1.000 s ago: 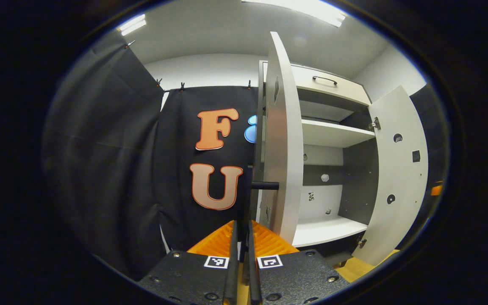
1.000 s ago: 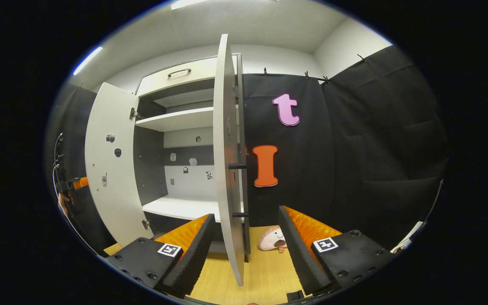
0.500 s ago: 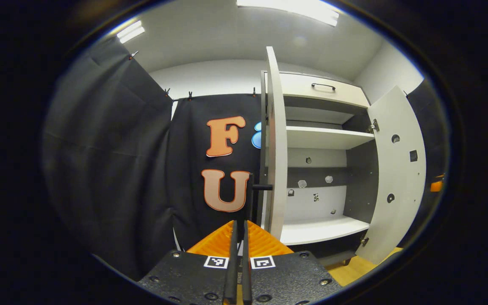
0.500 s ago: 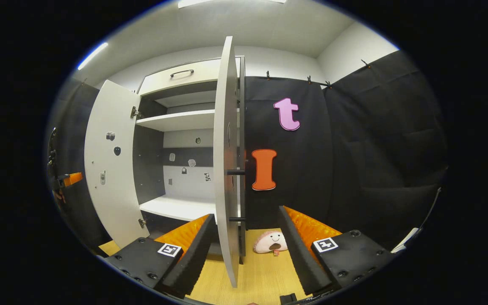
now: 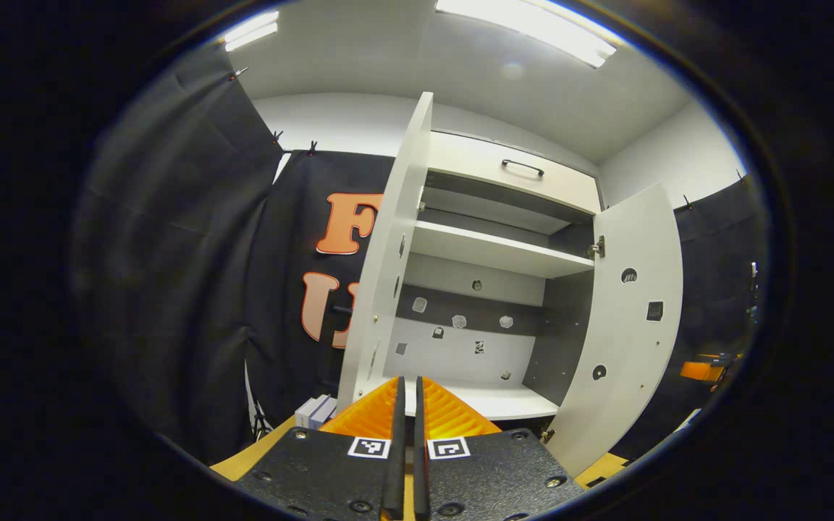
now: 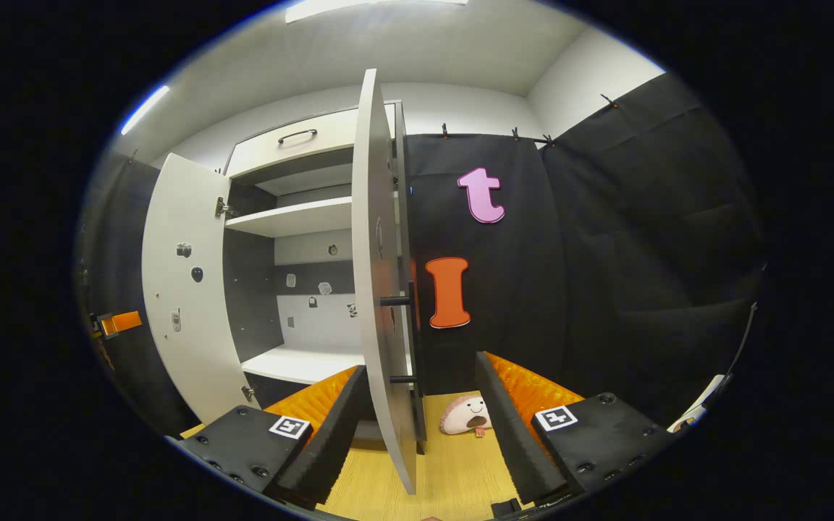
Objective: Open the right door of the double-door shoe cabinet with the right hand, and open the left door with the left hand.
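The white shoe cabinet (image 5: 489,250) stands with both doors swung out. In the left gripper view I look at the inner face of its left door (image 5: 386,260), and a stub of that door's black handle (image 5: 341,310) shows behind it. My left gripper (image 5: 408,383) is shut with nothing between its fingers and is clear of the handle. In the right gripper view the right door (image 6: 375,289) stands edge-on between the fingers of my right gripper (image 6: 420,369), which is open. That door's black handle (image 6: 406,340) lies just past the edge, nearer the left finger (image 6: 330,412).
Above the doors sits a shut drawer (image 5: 511,170) with a black pull. Inside are a white shelf (image 5: 496,250) and a white bottom board (image 5: 496,401). A pink plush toy (image 6: 466,416) lies on the wooden floor (image 6: 453,470) by the right door. A small box (image 5: 316,411) sits left of the cabinet.
The left gripper has come off the left door's handle and shifted right, so it now faces that door's inner side. The right gripper has hardly moved and stays open.
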Demonstrator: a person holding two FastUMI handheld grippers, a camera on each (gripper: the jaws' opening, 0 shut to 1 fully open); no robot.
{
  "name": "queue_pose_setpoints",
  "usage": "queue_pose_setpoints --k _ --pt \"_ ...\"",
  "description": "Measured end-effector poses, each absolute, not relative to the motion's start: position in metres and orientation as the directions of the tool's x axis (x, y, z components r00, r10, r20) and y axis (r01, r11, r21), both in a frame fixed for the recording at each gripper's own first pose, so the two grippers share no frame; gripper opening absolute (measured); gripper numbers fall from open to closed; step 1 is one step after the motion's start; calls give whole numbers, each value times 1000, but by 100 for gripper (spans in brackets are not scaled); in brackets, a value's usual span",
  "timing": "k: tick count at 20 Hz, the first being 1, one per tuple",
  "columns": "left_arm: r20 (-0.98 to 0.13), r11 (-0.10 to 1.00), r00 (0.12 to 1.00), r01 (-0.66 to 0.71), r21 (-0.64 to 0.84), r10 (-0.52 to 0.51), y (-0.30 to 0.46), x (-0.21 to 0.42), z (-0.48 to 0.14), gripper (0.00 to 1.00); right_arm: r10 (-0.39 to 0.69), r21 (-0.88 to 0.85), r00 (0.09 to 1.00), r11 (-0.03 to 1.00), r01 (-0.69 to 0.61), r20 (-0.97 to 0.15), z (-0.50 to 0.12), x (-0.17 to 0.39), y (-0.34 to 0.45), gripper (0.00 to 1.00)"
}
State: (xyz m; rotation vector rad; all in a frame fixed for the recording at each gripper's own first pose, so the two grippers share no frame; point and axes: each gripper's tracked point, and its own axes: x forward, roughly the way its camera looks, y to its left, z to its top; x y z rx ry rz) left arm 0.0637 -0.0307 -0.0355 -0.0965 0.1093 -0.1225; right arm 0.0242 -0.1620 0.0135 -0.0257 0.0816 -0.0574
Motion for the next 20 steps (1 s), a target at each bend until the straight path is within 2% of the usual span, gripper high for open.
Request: queue_pose_setpoints --k 1,2,3,4,5,8,9,10,19,20 --pt "-101 991 989 97 -90 -106 -31 61 -36 6 -52 -27 995 998 50 -79 14 24 -160 92" --pt "-97 994 992 78 -73 -85 -35 62 -34 20 -42 -24 996 999 41 -76 15 23 -158 92" --pt "-90 995 993 73 -60 -79 -38 61 -35 26 -32 -20 997 999 30 -72 16 22 -156 92" --pt "-88 995 992 83 -57 -87 -46 59 -33 46 -22 -15 997 1000 21 -70 15 21 -154 92" --pt "-83 994 992 91 -61 -96 -52 57 -32 50 -16 -10 998 1000 16 -68 16 19 -154 92" --pt "-75 992 992 96 -79 -102 -63 56 -30 87 -6 2 998 1000 6 -66 18 18 -155 92" --pt "-76 993 993 85 -80 -91 -61 54 -29 91 -4 7 998 1000 4 -65 19 17 -155 92" --pt "-75 994 994 68 -81 -74 -59 57 -28 97 1 11 998 1000 0 -62 20 16 -154 97" --pt "-81 998 997 6 -63 -11 -53 61 -32 94 22 18 999 1000 -21 -45 26 17 -152 97" --pt "-82 998 997 6 -61 -11 -54 61 -32 92 23 17 999 1000 -22 -45 26 17 -151 97"
